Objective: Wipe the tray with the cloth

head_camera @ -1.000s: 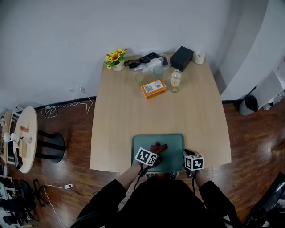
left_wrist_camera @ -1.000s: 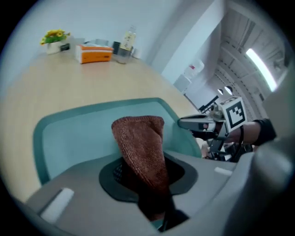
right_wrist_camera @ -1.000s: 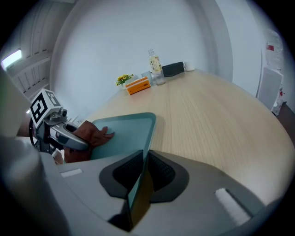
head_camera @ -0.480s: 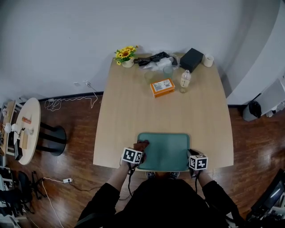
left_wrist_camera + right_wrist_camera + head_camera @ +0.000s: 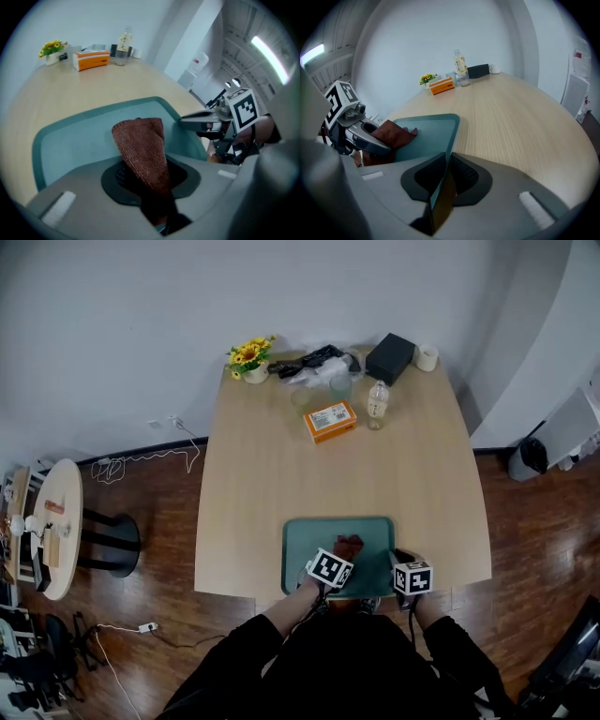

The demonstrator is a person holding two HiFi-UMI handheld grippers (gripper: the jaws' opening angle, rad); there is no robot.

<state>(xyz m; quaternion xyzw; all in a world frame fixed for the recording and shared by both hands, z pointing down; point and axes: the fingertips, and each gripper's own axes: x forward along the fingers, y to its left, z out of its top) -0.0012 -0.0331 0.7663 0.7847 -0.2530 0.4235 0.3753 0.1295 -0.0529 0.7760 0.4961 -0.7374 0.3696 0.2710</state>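
A teal tray (image 5: 309, 538) lies at the near edge of the wooden table (image 5: 281, 474). My left gripper (image 5: 341, 556) is shut on a brown cloth (image 5: 349, 546), which rests on the tray floor right of its middle. In the left gripper view the cloth (image 5: 143, 147) sticks out from between the pads over the tray (image 5: 70, 140). My right gripper (image 5: 397, 561) is shut on the tray's right rim. The right gripper view shows the rim (image 5: 451, 136) pinched edge-on between the pads, with the cloth (image 5: 391, 133) to the left.
At the table's far end stand an orange box (image 5: 329, 421), a bottle (image 5: 377, 404), a glass (image 5: 339, 385), a flower pot (image 5: 247, 360), a black box (image 5: 388, 359) and a white cup (image 5: 426, 357). A round side table (image 5: 52, 521) stands on the floor at left.
The left gripper dragged the cloth from the tray's middle to its left edge, then back rightward past the middle. The right gripper kept its hold on the rim.
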